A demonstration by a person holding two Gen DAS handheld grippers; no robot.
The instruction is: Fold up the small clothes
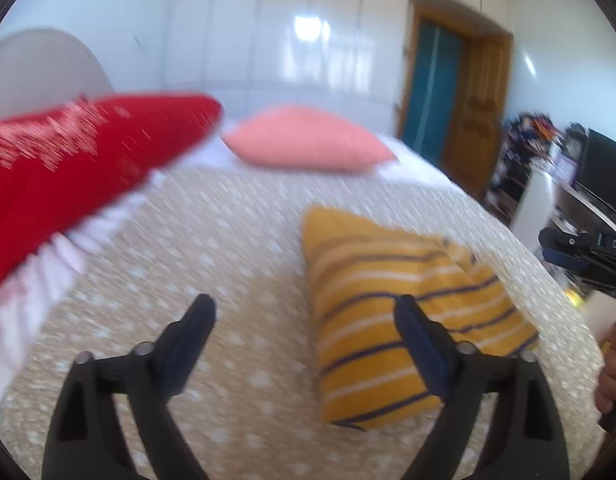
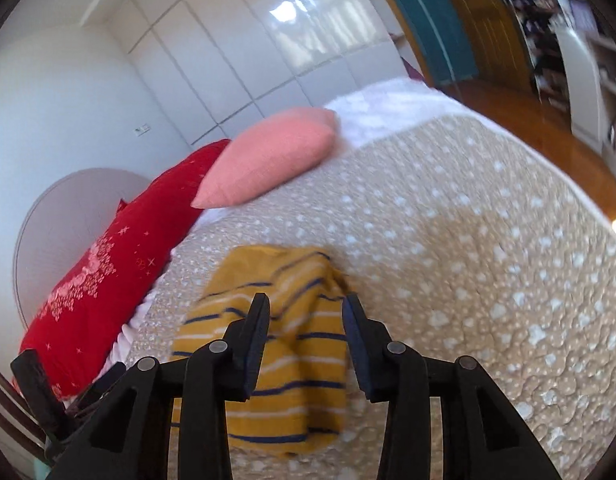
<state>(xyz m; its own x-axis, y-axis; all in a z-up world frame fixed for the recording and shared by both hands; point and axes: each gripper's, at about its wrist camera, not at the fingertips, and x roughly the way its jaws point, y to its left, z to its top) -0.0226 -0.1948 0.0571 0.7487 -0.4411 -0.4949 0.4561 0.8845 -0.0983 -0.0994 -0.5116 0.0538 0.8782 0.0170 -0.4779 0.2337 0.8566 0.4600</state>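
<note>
A yellow garment with navy and white stripes [image 1: 391, 312] lies folded on the beige spotted bedspread [image 1: 228, 240]. My left gripper [image 1: 304, 312] is open and empty above the bed, its right finger over the garment's left part. In the right wrist view the garment [image 2: 284, 364] lies below my right gripper [image 2: 306, 310], which is open and empty above it. The right gripper's body shows at the right edge of the left wrist view [image 1: 579, 256]. The left gripper's body shows at the lower left of the right wrist view.
A red pillow [image 1: 68, 168] and a pink pillow [image 1: 308, 140] lie at the head of the bed. White wardrobe doors [image 1: 288, 32] stand behind. A wooden door [image 1: 479, 112] and cluttered shelves [image 1: 539, 152] are to the right. Wooden floor [image 2: 527, 120] lies beside the bed.
</note>
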